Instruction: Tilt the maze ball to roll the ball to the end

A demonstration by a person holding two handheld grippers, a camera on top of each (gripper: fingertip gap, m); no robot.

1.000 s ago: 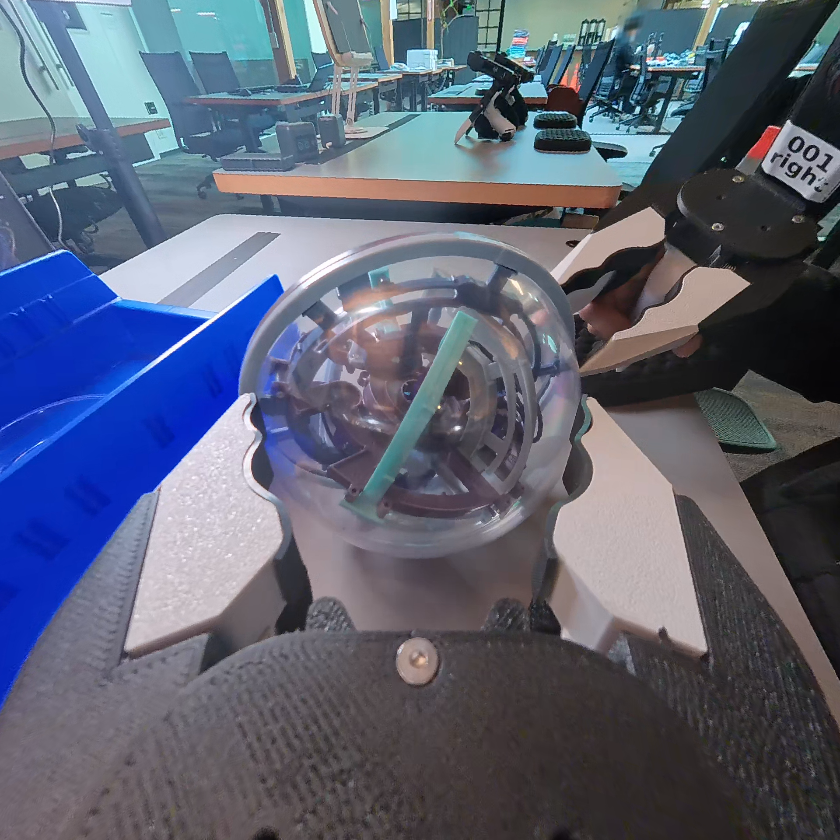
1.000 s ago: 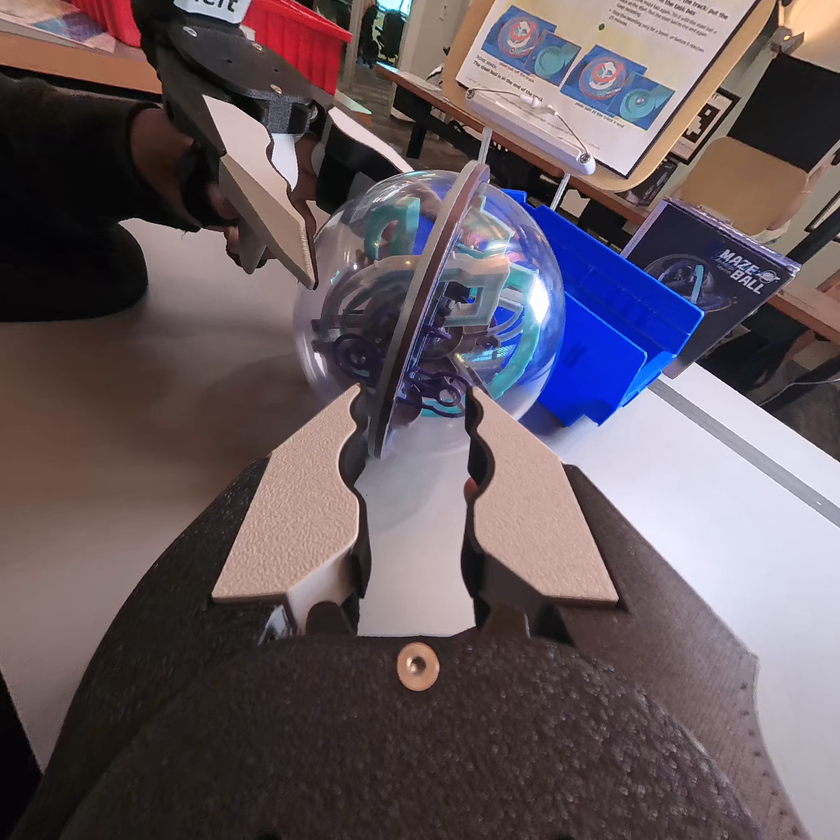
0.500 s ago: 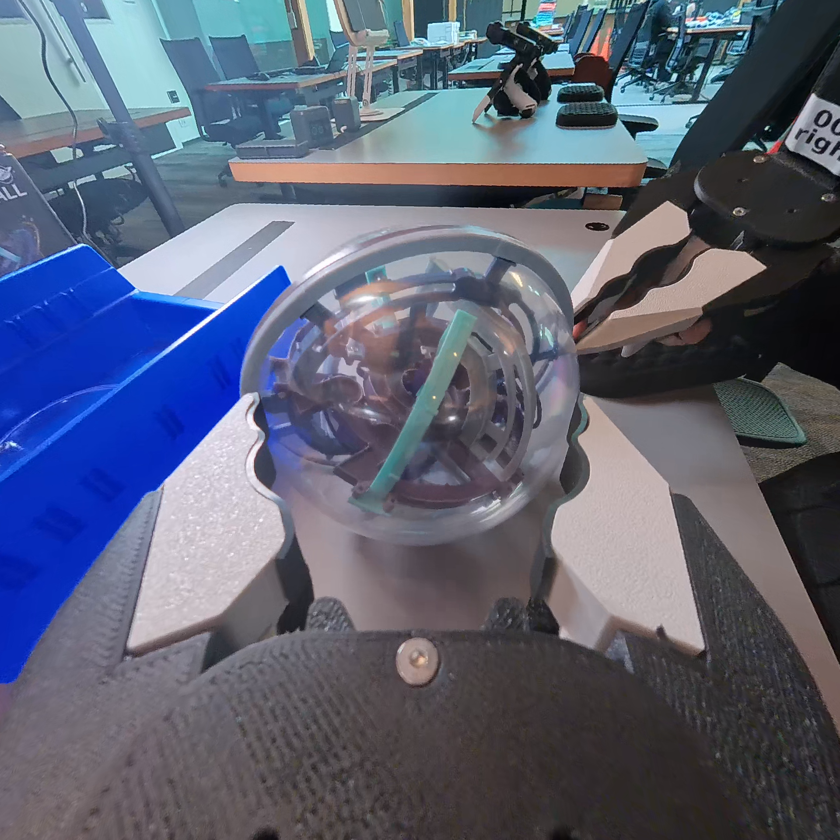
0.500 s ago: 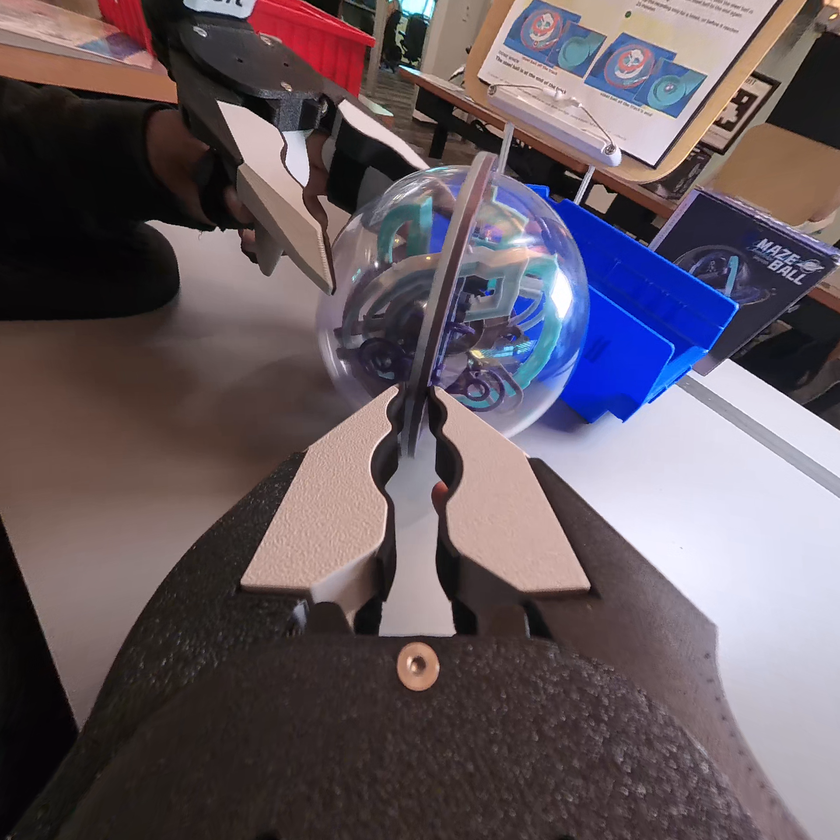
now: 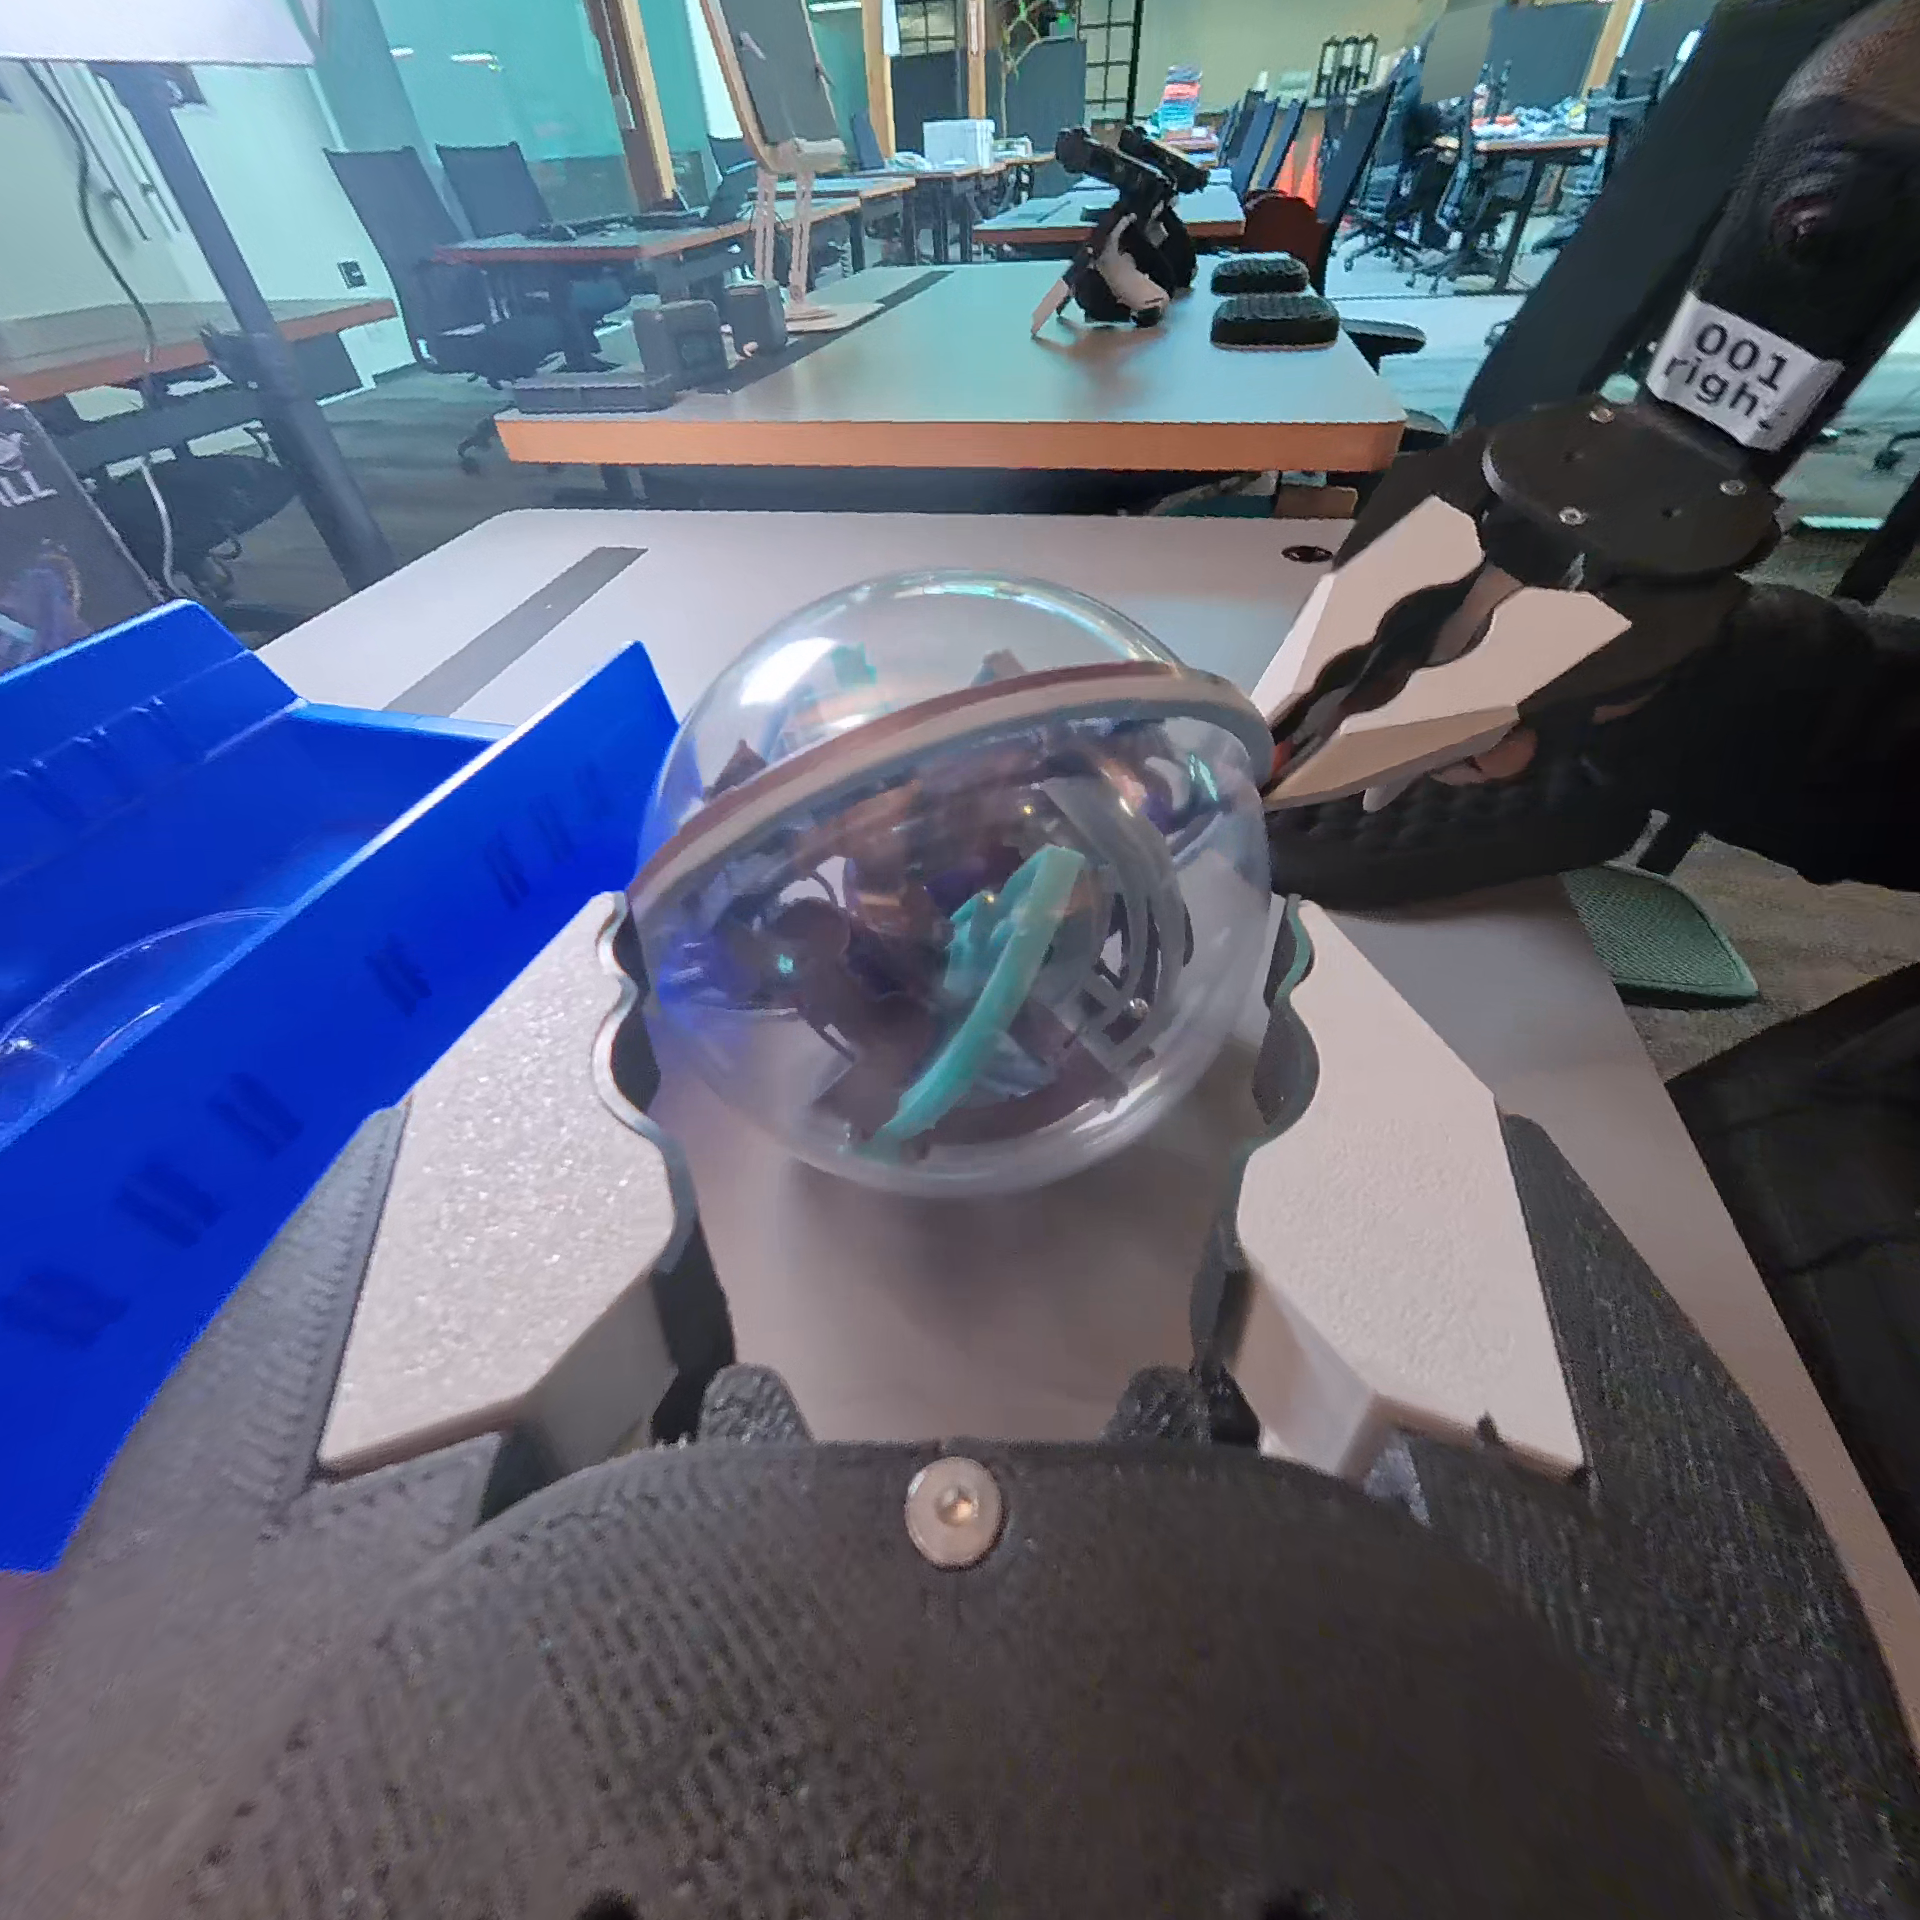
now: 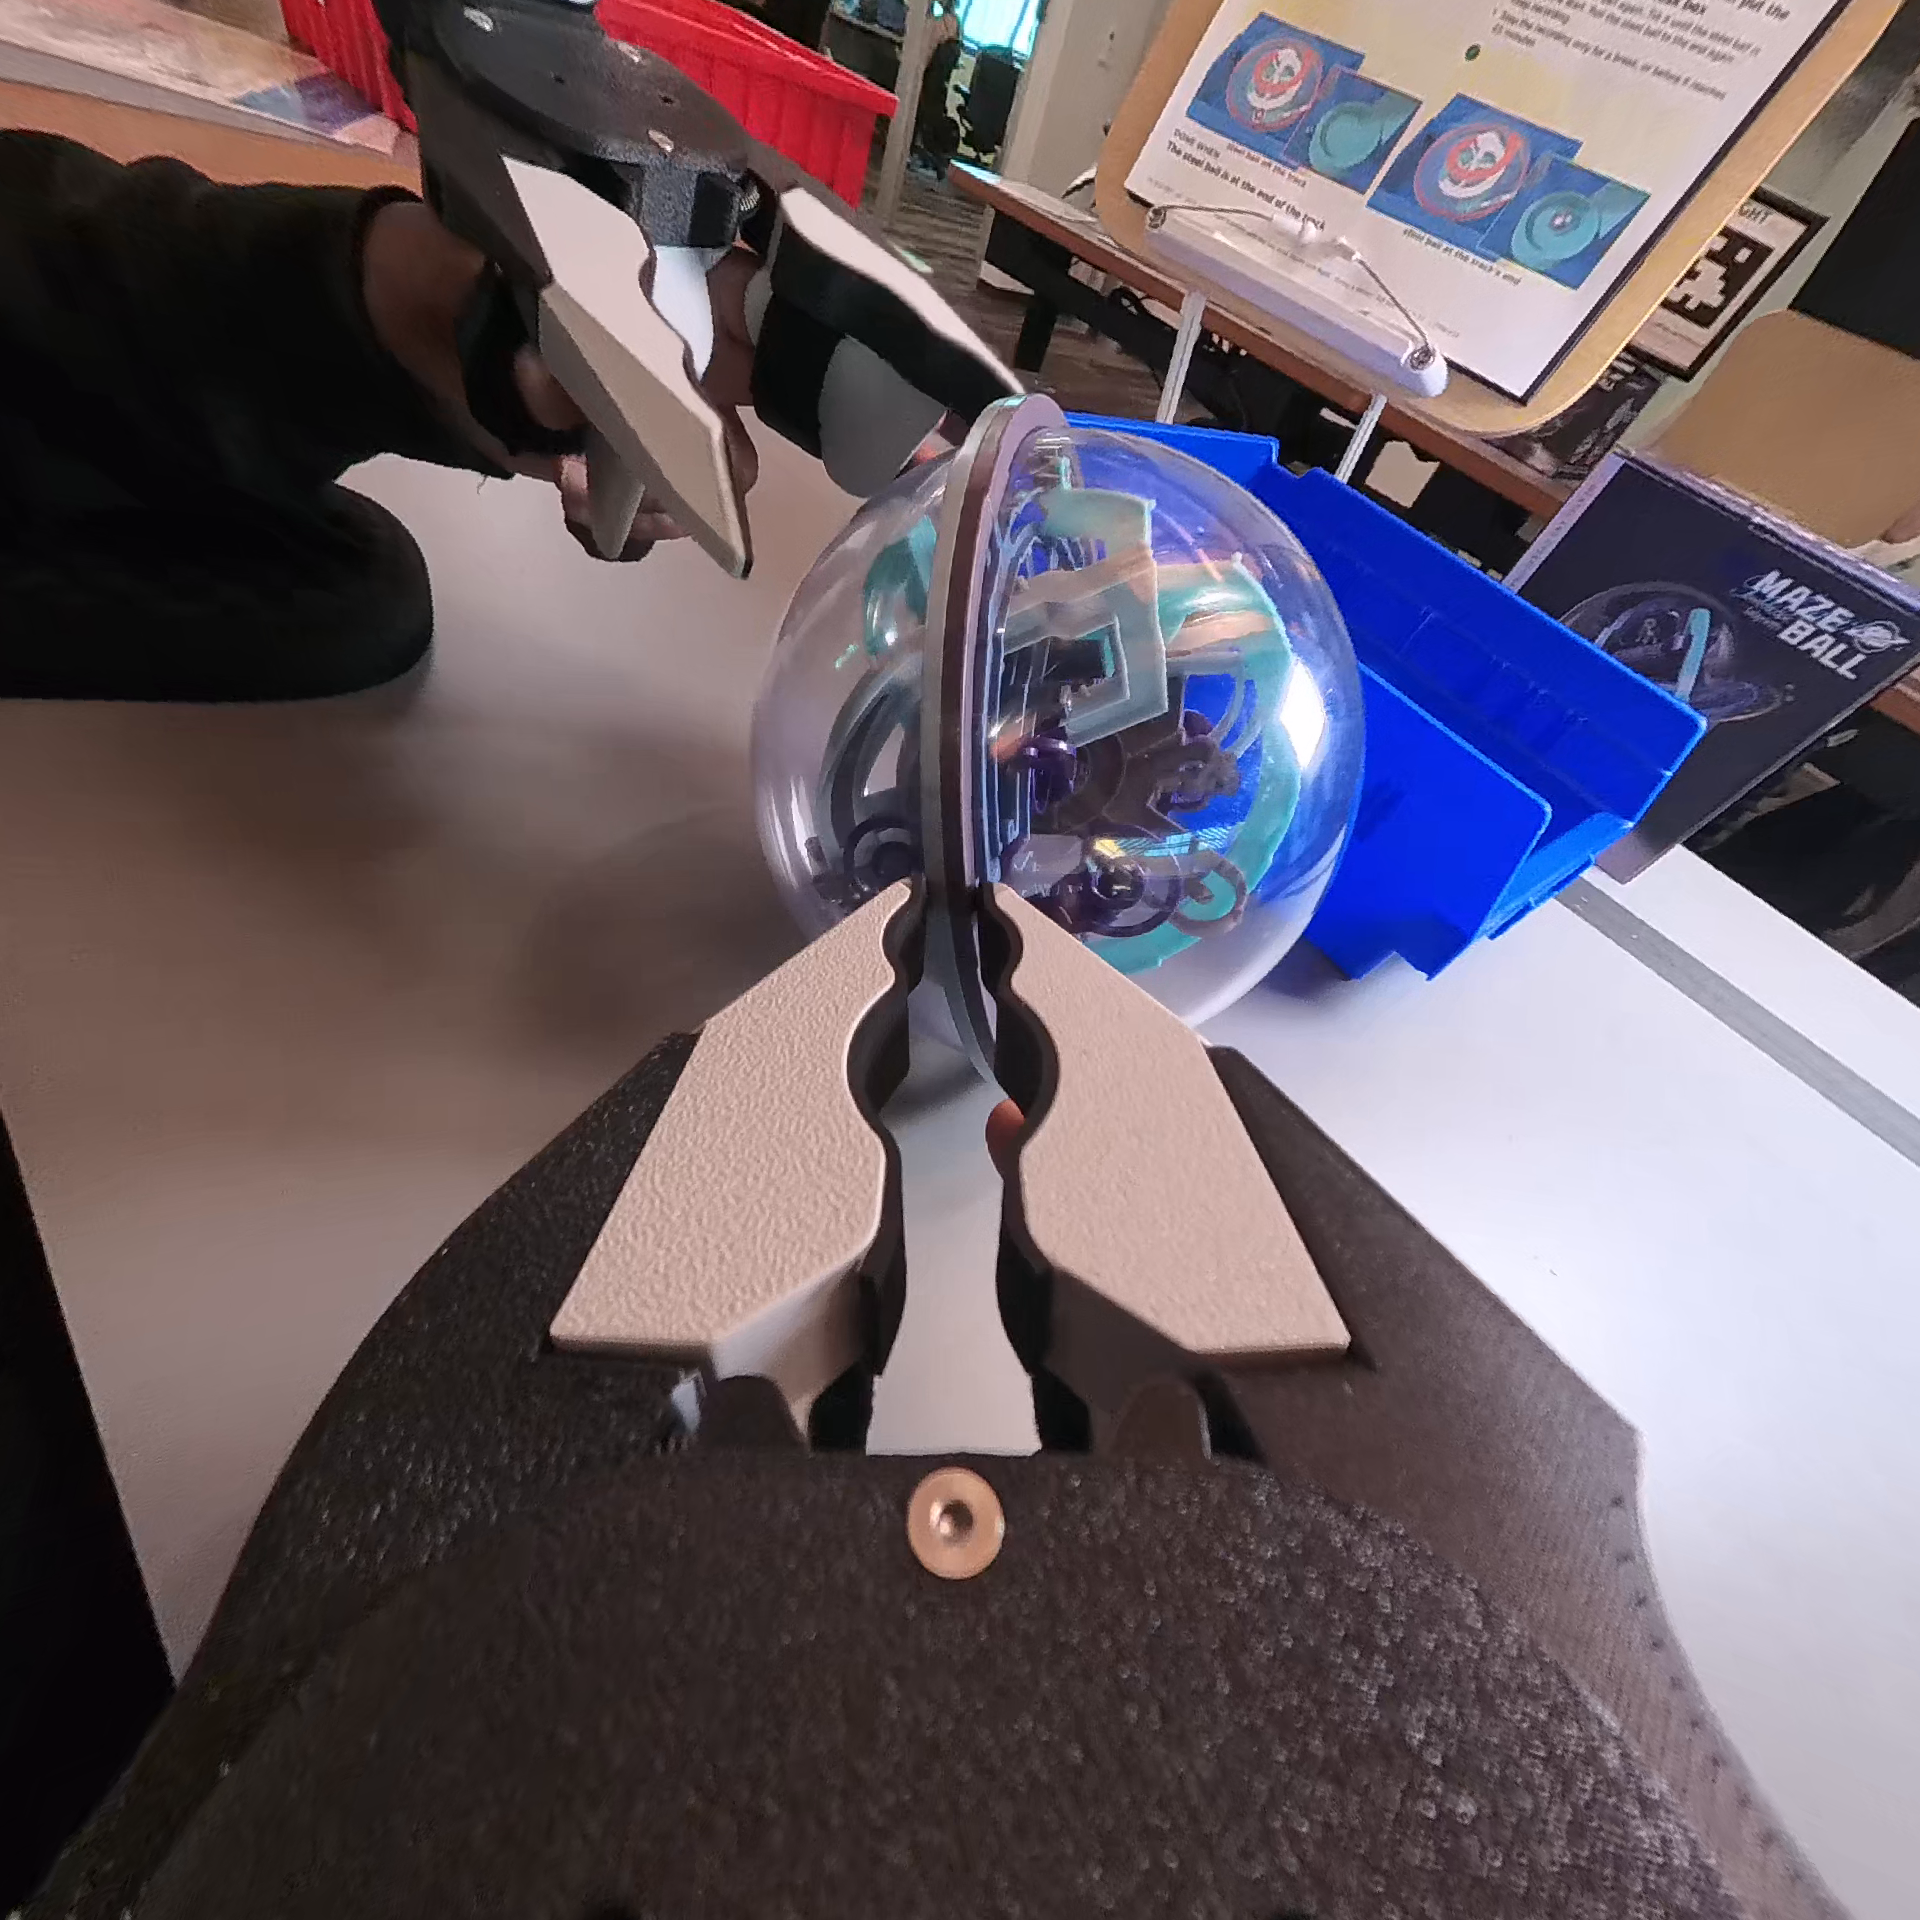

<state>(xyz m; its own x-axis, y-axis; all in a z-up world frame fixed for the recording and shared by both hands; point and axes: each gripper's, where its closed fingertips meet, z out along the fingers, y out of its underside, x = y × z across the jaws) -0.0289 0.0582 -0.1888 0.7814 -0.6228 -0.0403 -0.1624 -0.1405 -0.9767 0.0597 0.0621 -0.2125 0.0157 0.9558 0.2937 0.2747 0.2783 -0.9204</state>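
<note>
Maze ball point(image 6: 1060, 727) rim pinched by right tongs point(image 6: 948, 914); left tongs point(image 5: 951, 935) spread wide.

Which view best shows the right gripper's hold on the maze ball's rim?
The right wrist view: the right gripper is pinched on the flat rim of the maze ball. The left wrist view shows that grip only side-on, partly hidden behind the sphere.

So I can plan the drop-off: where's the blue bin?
The blue bin sits on the table at the left wrist view's left edge, right beside the maze ball, opposite the right gripper.
</note>
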